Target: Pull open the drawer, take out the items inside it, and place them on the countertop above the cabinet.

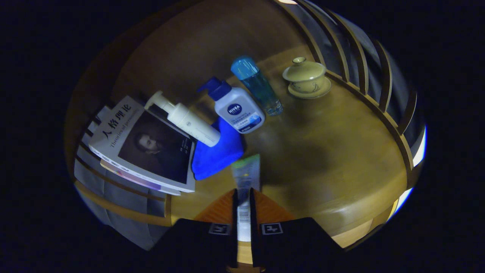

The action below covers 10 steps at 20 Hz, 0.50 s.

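Hidden and blurred parts around the tongs

The tube (246, 174) is motion-blurred, its print too smeared to make out, and its lower length is hidden between the fingers of the tongs (243, 201), which press on it from both sides. The blue cloth (216, 153) lies partly under the white pump bottle (185, 119) and the Nivea bottle (237, 110), so its far edge is covered. Under the book (146, 146) a second book shows as a thin edge; its cover is hidden. The table (341, 151) is in deep shadow toward its far side, where its back edge cannot be traced.
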Each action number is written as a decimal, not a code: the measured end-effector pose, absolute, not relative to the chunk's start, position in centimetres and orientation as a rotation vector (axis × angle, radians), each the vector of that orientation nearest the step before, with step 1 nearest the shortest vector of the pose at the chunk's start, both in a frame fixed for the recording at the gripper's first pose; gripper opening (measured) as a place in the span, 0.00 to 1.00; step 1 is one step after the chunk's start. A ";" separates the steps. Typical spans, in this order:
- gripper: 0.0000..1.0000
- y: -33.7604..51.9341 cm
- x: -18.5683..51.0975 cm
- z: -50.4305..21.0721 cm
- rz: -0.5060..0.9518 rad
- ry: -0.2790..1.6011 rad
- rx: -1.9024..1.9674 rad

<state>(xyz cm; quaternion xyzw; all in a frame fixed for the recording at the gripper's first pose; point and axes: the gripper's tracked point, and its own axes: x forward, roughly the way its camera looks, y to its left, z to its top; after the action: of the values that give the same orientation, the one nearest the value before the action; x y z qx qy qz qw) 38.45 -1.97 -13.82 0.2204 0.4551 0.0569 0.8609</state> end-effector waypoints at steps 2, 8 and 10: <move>0.28 -1.6 37.7 -11.9 0.142 0.927 0.505; 0.97 -0.3 33.8 -8.5 0.221 0.779 0.334; 0.98 0.6 31.7 -7.2 0.245 0.713 0.283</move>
<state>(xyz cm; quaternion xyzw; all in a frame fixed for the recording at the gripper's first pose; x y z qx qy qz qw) 31.73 0.59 -7.16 0.1379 0.3471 0.1194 0.9199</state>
